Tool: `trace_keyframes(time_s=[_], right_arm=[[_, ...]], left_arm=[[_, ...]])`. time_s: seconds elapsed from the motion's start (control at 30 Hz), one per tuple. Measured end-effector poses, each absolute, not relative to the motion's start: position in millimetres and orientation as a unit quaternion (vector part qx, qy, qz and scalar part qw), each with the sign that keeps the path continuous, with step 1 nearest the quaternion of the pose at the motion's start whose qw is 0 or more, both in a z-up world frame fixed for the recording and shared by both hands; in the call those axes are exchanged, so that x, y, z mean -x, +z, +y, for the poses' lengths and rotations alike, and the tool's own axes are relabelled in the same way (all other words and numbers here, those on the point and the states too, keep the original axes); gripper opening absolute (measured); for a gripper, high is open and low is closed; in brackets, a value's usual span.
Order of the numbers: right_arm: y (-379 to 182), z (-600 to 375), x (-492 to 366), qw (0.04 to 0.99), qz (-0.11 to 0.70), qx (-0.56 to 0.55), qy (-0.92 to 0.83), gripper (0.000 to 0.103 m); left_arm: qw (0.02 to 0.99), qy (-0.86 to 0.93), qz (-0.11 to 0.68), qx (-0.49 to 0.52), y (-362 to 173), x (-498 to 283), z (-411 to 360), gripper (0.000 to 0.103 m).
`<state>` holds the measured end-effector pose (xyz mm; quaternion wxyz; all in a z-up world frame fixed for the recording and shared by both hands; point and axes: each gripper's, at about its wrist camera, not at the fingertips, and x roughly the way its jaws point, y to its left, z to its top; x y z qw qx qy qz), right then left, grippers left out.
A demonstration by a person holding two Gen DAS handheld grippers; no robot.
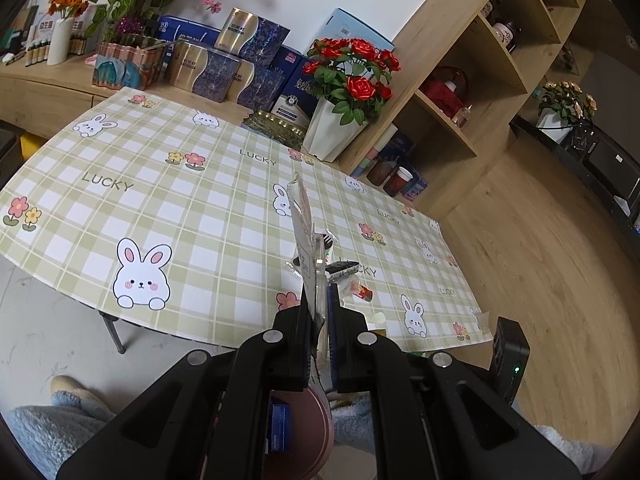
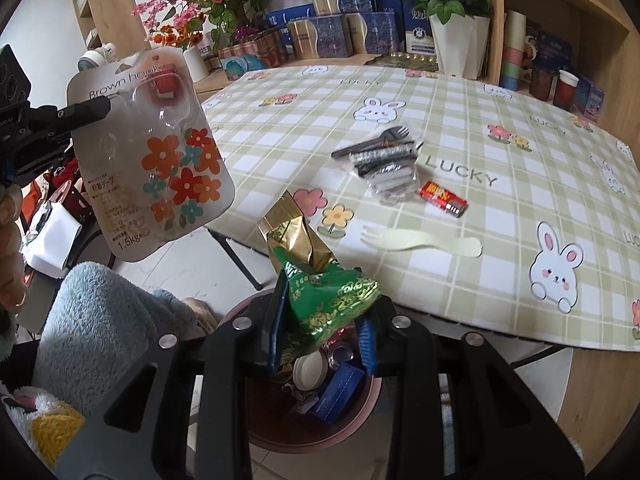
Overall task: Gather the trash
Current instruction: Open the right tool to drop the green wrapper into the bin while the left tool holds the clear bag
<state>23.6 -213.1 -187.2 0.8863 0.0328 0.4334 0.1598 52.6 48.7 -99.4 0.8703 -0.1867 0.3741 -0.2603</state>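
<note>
Both claws are loaded over the pink bin [image 2: 362,412] — right gripper [image 2: 320,320] pinching the green-gold wrapper [image 2: 324,292], left gripper [image 1: 320,312] clamping the hook package [image 2: 152,152] — so next, seemingly, release both.

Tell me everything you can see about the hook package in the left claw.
The hook package is a flat, clear plastic blister on a white card printed "Brown hook", with orange and teal flowers and "1.5kg". It looks empty. It hangs in the air beside the table's edge, tilted, pinched at its upper left by the left claw. From the left wrist it shows edge-on. Nothing else touches it.
</note>
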Motion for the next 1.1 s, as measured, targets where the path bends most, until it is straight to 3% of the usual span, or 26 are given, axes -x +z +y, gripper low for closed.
trace_keyframes(time_s=[0.73, 0.8, 0.9, 0.97, 1.1], right_arm=[[-295.7, -161.9, -22.3, 0.790, 0.571, -0.006, 0.222, 0.033], [-301.7, -159.0, -24.3, 0.783, 0.579, -0.008, 0.227, 0.037], [-304.5, -152.1, -22.0, 0.781, 0.578, -0.002, 0.236, 0.063], [-301.8, -151.9, -21.7, 0.786, 0.572, 0.001, 0.235, 0.066], [-290.3, -164.5, -24.2, 0.804, 0.554, -0.017, 0.214, 0.087]], left_arm=[[0.856, -0.237, 0.415, 0.199, -141.6, -37.8, 62.8, 0.007], [0.853, -0.236, 0.421, 0.200, -146.7, -38.8, 62.7, 0.007], [0.850, -0.234, 0.427, 0.199, -153.0, -40.1, 62.3, 0.007], [0.849, -0.234, 0.430, 0.200, -155.3, -40.5, 61.4, 0.007], [0.846, -0.236, 0.436, 0.198, -158.8, -39.7, 57.7, 0.007]])
